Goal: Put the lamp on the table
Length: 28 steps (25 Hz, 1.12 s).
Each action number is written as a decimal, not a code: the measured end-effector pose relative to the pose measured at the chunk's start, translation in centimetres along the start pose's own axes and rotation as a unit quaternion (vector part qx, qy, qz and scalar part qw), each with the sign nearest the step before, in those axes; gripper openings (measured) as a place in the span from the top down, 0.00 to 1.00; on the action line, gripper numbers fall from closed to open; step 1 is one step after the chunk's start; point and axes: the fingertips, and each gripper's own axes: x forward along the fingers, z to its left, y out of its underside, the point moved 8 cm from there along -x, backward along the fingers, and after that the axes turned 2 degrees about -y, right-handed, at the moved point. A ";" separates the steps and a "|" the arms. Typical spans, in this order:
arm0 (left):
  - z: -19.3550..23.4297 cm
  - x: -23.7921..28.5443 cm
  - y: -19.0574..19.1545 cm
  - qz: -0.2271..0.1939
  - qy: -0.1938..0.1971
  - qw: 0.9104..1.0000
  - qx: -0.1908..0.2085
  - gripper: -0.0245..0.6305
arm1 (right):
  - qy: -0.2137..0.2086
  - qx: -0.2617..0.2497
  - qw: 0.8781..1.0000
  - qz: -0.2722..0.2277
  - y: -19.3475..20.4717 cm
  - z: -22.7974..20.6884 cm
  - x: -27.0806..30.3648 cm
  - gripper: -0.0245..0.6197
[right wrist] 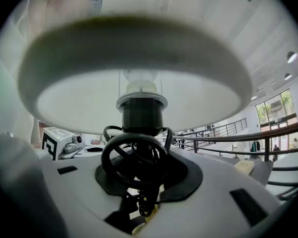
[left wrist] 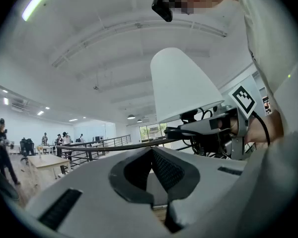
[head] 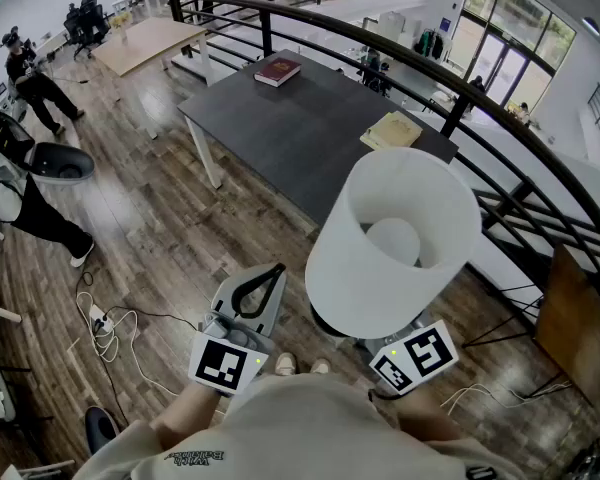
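While the head view gives me only the white shade of the lamp point(head: 392, 240), held over the wooden floor point(head: 160, 218) short of the dark bench point(head: 300, 138), the right gripper view shows my right hand-held gripper point(right wrist: 139, 180) clamped on its stem amid coiled black cord point(right wrist: 134, 155). My left hand-held gripper point(left wrist: 152, 166) sits closed and empty beside it.

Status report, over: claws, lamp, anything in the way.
Right claw shut on lamp, upright, not yet on table. Left claw shut, empty. Red book and tan book on tabletop, wide gap between.
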 end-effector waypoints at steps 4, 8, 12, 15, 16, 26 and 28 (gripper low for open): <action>-0.3 0.8 -0.3 0.002 0.001 1.000 0.000 0.95 | -0.004 0.000 1.000 0.006 -0.3 -0.6 -0.1 0.78; -0.9 1.0 -0.3 0.003 0.001 1.000 -0.003 0.95 | -0.006 0.003 1.000 0.009 -0.1 -1.0 -0.5 0.78; -1.3 1.2 -0.3 0.005 0.001 1.000 -0.005 0.95 | -0.004 0.013 1.000 0.007 0.1 -1.4 -0.8 0.78; -1.8 1.5 -0.2 0.009 0.003 1.000 -0.005 0.95 | -0.006 0.020 1.000 0.003 0.2 -1.8 -1.1 0.78; -2.0 1.6 -0.2 0.011 0.003 1.000 -0.005 0.95 | -0.007 0.021 1.000 0.002 0.2 -1.9 -1.1 0.78; -3.9 2.7 -0.3 0.021 -0.001 1.000 -0.004 0.96 | -0.021 0.030 0.999 -0.002 0.4 -3.4 -2.5 0.78; -4.3 3.0 -0.2 0.023 -0.002 1.000 -0.002 0.95 | -0.023 0.031 0.999 -0.005 0.6 -3.7 -2.8 0.78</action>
